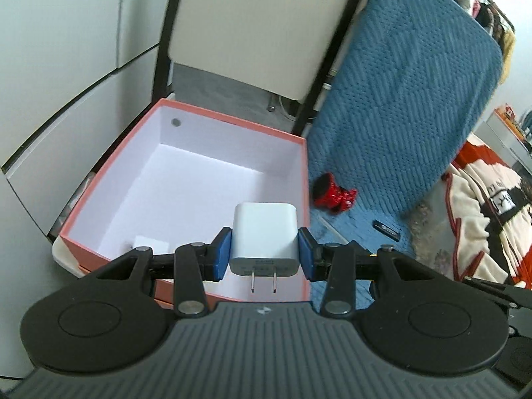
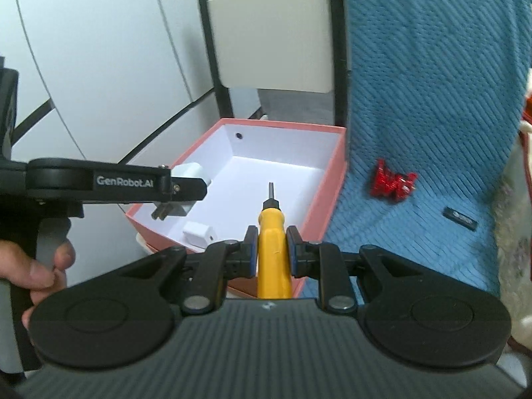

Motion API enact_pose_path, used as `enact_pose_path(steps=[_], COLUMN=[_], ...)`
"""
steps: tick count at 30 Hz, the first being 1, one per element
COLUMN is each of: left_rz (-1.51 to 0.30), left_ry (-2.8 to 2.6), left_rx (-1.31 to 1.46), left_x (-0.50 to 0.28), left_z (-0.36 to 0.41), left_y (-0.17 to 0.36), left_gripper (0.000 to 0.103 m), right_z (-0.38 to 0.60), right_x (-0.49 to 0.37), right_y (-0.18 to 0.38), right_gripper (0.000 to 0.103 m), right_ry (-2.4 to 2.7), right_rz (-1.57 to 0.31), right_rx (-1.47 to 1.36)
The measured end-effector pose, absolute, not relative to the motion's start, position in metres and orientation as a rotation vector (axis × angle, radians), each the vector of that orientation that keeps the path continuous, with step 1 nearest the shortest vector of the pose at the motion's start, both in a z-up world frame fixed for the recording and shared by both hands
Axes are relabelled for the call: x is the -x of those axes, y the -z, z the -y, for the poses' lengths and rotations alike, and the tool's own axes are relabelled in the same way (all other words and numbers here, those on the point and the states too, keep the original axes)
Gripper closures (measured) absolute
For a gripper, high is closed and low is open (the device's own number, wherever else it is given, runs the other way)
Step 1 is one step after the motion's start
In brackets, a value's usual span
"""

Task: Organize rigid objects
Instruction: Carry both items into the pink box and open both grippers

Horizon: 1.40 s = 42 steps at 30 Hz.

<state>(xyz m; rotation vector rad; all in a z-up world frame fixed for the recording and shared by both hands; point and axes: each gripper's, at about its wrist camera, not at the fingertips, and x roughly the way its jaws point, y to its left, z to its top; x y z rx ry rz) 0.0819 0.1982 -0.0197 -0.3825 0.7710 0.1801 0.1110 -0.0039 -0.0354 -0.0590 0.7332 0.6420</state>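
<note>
Box: one white item inside; left gripper clamps charger, right gripper clamps screwdriver; red toy, black stick remain out

Soft, even indoor light; fisheye edges bend, backgrounds slightly motion-blurred.

Home bedroom, lived-in and cluttered.
A blue knitted blanket drapes a soft surface; right of it lies a patterned cream-and-orange throw, and behind its top edge hang clothes on a rack. Left of the blanket stand a black-framed chair and white cabinet doors.
</note>
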Motion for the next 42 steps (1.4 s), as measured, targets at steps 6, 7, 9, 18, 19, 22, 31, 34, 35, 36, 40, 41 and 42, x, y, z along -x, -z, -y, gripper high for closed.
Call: enact_pose_path(steps=[6,7,9,18,19,22,31,34,35,36,40,41,42], left_rz=[-0.819,-0.83,-0.848,-0.943,-0.953,-0.979,-1.013,-1.009,-1.004,-0.998,-0.963,-0.954,-0.944], left_ry=[-0.2,-0.203,-0.207,-0.187,-0.181,-0.166,-0.15,-0.161,-0.167,-0.176,-0.187,-0.189,-0.191], left_rx=[0.391,0.392,0.397,0.423,0.424,0.427,0.449,0.439,0.432,0.423,0.43,0.428,0.423], left_x=[-0.098,-0.102,-0.109,-0.144,-0.148,-0.154,-0.159,-0.155,-0.153,-0.15,-0.139,-0.136,-0.133], left_z=[-0.244,-0.252,-0.263,-0.31,-0.313,-0.321,-0.333,-0.333,-0.334,-0.333,-0.334,-0.332,-0.33], left_y=[0.038,0.043,0.053,0.107,0.113,0.129,0.156,0.152,0.15,0.146,0.13,0.125,0.12], left_gripper=[0.056,0.056,0.055,0.055,0.055,0.055,0.055,0.047,0.042,0.042,0.041,0.041,0.041], right_z=[-0.031,-0.035,-0.046,-0.089,-0.093,-0.103,-0.111,-0.111,-0.11,-0.109,-0.105,-0.102,-0.1], right_x=[-0.131,-0.135,-0.144,-0.181,-0.184,-0.194,-0.202,-0.201,-0.2,-0.198,-0.19,-0.187,-0.184], right_y=[0.049,0.052,0.06,0.098,0.103,0.116,0.137,0.134,0.132,0.129,0.116,0.112,0.108], right_gripper=[0.082,0.082,0.081,0.081,0.081,0.081,0.081,0.08,0.079,0.079,0.078,0.078,0.078], right_ry=[-0.648,-0.648,-0.645,-0.625,-0.621,-0.61,-0.594,-0.602,-0.604,-0.611,-0.626,-0.629,-0.632], right_rz=[-0.781,-0.791,-0.816,-0.881,-0.887,-0.914,-0.962,-0.965,-0.96,-0.952,-0.925,-0.916,-0.906], right_rx=[0.068,0.068,0.072,0.112,0.114,0.113,0.121,0.102,0.092,0.086,0.093,0.089,0.084])
